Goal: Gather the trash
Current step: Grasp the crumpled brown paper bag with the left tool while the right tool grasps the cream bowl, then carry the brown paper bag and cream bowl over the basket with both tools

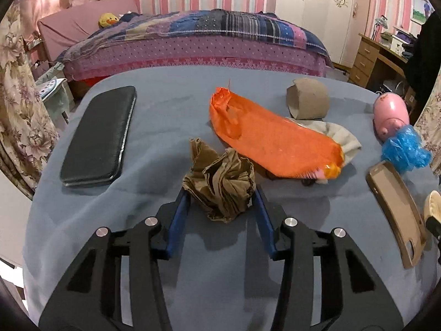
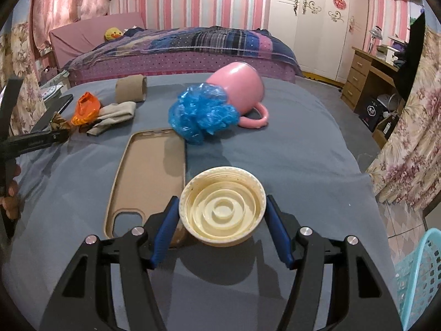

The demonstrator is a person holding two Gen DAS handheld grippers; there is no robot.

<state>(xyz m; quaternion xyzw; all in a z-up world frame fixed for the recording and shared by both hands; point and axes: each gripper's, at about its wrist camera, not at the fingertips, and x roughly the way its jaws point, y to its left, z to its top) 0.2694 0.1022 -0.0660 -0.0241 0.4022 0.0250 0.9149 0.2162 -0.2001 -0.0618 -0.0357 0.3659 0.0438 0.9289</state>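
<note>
Grey table (image 1: 154,115), crumpled paper (image 1: 222,186) between left tongs (image 1: 222,197)

The cloth (image 1: 154,127) is plain grey-blue. On it lie a brown crumpled paper (image 1: 222,183), an orange bag (image 1: 271,140), a black case (image 1: 100,135) and a pink mug (image 2: 238,89) — beside it, blue plastic (image 2: 202,114). The lid (image 2: 222,206) is cream — the basket (image 2: 421,275) turquoise.
</note>
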